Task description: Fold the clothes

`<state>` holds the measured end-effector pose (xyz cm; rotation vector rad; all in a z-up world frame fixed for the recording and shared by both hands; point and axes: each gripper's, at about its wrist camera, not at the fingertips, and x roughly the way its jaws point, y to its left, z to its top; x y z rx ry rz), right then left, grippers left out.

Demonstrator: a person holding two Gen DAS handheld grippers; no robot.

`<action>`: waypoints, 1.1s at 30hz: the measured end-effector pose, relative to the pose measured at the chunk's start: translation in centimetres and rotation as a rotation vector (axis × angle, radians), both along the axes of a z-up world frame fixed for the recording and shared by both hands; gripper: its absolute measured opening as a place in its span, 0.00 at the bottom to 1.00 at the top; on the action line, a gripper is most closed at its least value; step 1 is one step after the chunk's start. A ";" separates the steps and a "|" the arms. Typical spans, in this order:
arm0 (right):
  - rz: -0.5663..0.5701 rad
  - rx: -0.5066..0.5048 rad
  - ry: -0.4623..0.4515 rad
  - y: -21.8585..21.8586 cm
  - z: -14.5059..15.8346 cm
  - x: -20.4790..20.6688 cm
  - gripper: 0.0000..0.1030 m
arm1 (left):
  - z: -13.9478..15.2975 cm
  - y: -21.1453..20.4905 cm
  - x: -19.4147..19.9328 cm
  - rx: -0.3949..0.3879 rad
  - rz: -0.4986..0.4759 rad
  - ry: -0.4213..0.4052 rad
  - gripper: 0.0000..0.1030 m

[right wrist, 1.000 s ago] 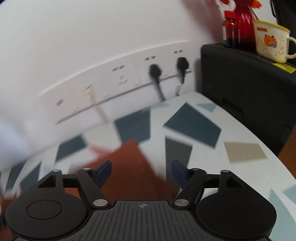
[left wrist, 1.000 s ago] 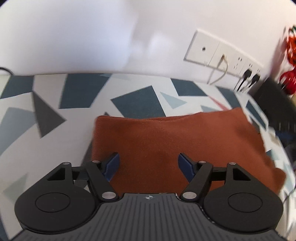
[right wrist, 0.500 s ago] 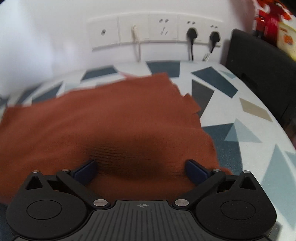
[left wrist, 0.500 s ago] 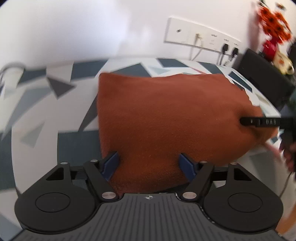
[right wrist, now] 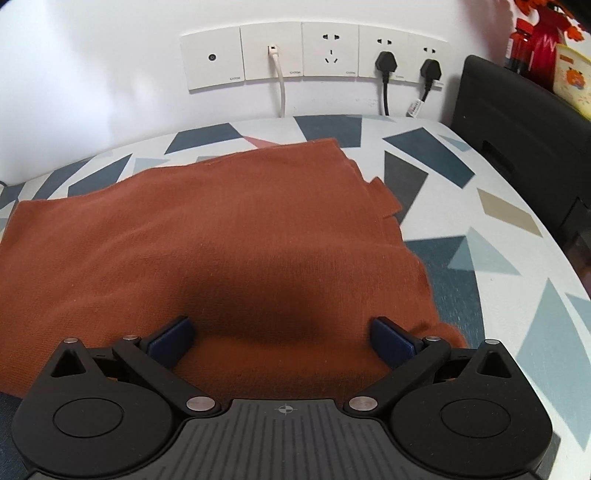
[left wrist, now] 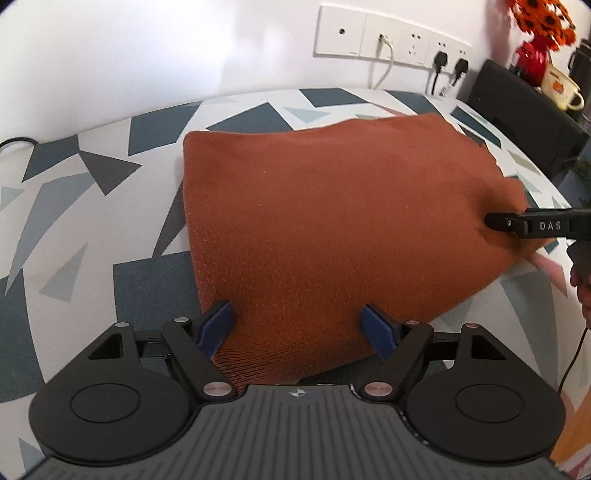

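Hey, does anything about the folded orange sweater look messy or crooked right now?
Slightly. The orange sweater lies mostly flat on the patterned table, but at its right edge the folded layers are staggered, corners poking out in steps. Nothing looks spilled or damaged.

A rust-orange knit garment (left wrist: 332,221) lies on a white table cover (left wrist: 92,206) printed with scattered triangles and angular patches in dark teal, slate grey, pale blue, tan and one pink. Behind the garment, a white socket strip (right wrist: 314,51) on a white wall holds one white cable and two black plugs. Right of the garment stands a black box (right wrist: 524,122), bearing a red vase with orange flowers (left wrist: 543,22) and a cream mug (left wrist: 561,88)
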<state>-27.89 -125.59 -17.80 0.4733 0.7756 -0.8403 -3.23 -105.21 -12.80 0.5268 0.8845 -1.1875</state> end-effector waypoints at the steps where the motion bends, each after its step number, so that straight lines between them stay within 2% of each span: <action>1: -0.005 0.002 0.001 0.2 0.0 -0.1 0.99 | 0.0 0.1 -0.1 0.001 -0.004 -0.004 0.77; 10: -0.013 0.029 0.017 0.6 0.3 -0.1 0.99 | 0.2 0.7 0.1 -0.003 0.012 0.025 0.77; 15: 0.014 0.052 0.033 0.4 0.5 -0.3 0.99 | 0.5 1.1 1.0 -0.010 0.033 0.107 0.81; 19: 0.040 0.051 0.031 -0.4 0.5 -0.6 0.99 | 1.0 1.5 1.7 -0.056 0.084 0.151 0.82; 21: 0.043 0.055 0.029 -0.8 0.5 -0.7 0.99 | 1.9 1.9 2.3 -0.089 0.133 0.133 0.82; 23: 0.055 0.060 0.033 -1.0 0.6 -0.6 0.99 | 2.5 2.2 3.5 -0.088 0.199 0.088 0.84; 24: 0.061 0.064 0.035 -1.0 0.6 -0.5 0.99 | 2.7 2.3 4.1 -0.086 0.231 0.068 0.88; 25: 0.063 0.065 0.035 -1.1 0.6 -0.5 0.99 | 2.4 2.0 5.1 -0.061 0.253 0.088 0.88; 28: 0.050 0.058 0.024 -1.2 0.6 -0.3 0.99 | 0.7 0.8 8.0 -0.006 0.313 0.202 0.88; 29: 0.035 0.054 0.014 -1.2 0.6 -0.3 0.99 | 0.2 0.2 8.4 0.001 0.320 0.210 0.88; 33: 0.001 0.022 -0.019 -1.0 0.4 0.0 0.99 | -0.4 -2.7 7.9 0.048 0.271 0.157 0.92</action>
